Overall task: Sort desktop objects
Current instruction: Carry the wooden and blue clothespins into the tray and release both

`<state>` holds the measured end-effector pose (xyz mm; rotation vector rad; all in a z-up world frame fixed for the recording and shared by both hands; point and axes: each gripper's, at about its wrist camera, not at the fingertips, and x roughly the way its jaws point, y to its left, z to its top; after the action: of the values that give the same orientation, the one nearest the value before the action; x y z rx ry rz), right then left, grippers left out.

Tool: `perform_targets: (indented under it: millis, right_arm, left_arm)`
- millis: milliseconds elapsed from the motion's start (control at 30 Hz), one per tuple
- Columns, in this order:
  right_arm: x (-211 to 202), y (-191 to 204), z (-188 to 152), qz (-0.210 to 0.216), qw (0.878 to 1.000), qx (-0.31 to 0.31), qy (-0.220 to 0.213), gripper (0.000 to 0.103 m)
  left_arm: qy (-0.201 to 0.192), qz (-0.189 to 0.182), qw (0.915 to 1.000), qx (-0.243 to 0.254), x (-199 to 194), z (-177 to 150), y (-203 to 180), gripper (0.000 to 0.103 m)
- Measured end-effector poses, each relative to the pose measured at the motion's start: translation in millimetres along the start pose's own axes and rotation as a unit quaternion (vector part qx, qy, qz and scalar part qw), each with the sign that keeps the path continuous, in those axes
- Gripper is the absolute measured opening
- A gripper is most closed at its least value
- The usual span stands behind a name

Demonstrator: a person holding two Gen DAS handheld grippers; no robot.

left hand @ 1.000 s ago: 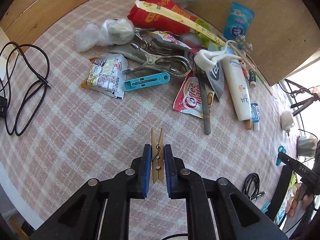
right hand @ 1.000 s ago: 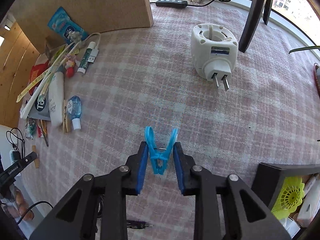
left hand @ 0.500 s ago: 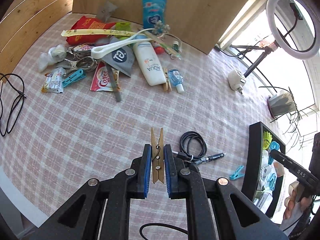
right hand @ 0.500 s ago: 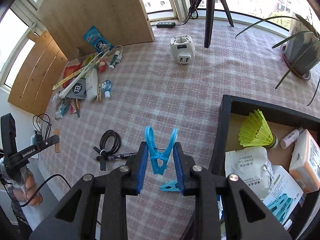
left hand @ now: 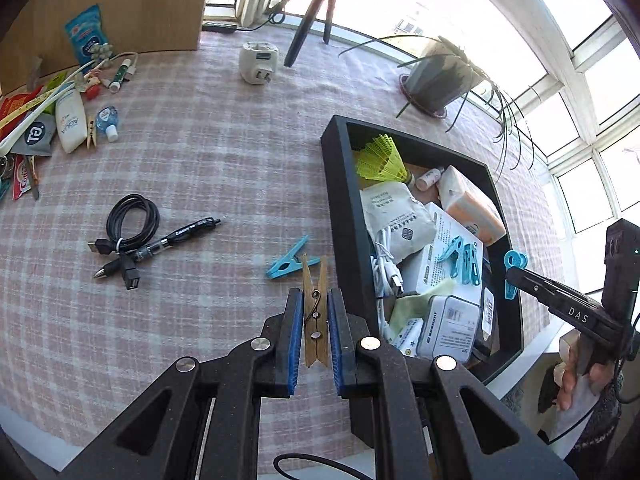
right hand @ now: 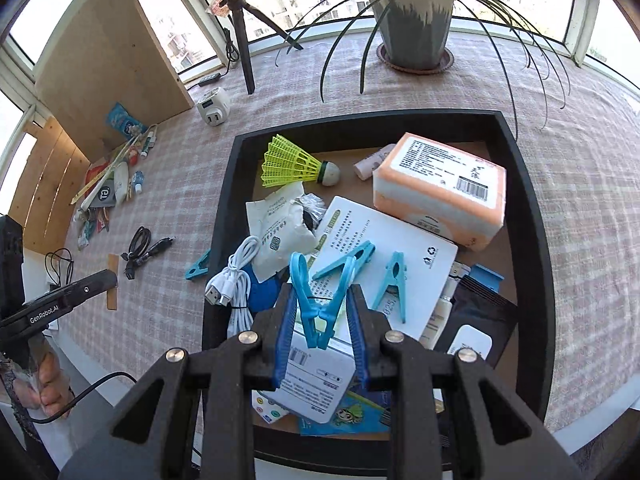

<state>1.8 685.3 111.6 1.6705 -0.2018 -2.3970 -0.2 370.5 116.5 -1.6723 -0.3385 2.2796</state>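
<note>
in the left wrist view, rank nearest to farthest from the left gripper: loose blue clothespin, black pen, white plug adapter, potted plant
1. Loose blue plastic clothespin, on the cloth just beyond the left gripper.
2. Black pen, farther out to the left.
3. White plug adapter, far end of the table. The grey potted plant, far right, is too close to call against it.

Potted plant (right hand: 414, 20) and tripod (right hand: 240, 28) by the window

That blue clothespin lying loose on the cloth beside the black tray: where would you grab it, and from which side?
Judging by its pose, the blue clothespin lies flat, so come from above and pinch across its narrow middle, near the spring. The splayed handle ends are wider and would likely slip.
</note>
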Motion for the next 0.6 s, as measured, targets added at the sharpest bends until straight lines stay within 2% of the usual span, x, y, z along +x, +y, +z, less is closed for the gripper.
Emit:
perform_targets:
  millis: [200,433,467,500,567,600]
  right_arm:
    - [-12,-47,-20,-0.019,1.000,0.022,0.001,0.025]
    - [-18,-69,-31,-0.029,0.999,0.030,0.001,0.026]
    - [-19,-70,-31,-0.030,0.999,0.028,0.000,0.026]
    - [-19,-71,-31,-0.032,0.999,0.028,0.001,0.027]
    - [-21,-73,-31,-0.036,0.999,0.032,0.001,0.032]
    - [-22,-72,-32,-0.036,0.999,0.031,0.000,0.035]
  left_arm:
    - [0.016,-0.013,0.9988,0.045,19,-10,-58,0.011]
    - [0.023,-0.014,0.9966,0.078,31,-15,-98,0.011]
    - [0.022,-0.011,0.9963,0.083,31,-16,-102,0.015]
    - [0.019,-0.004,0.9961,0.085,31,-17,-105,0.029]
    - [0.004,0.003,0.9957,0.093,27,-19,-110,0.048]
    - [-0.002,0.010,0.9953,0.097,25,-20,-111,0.048]
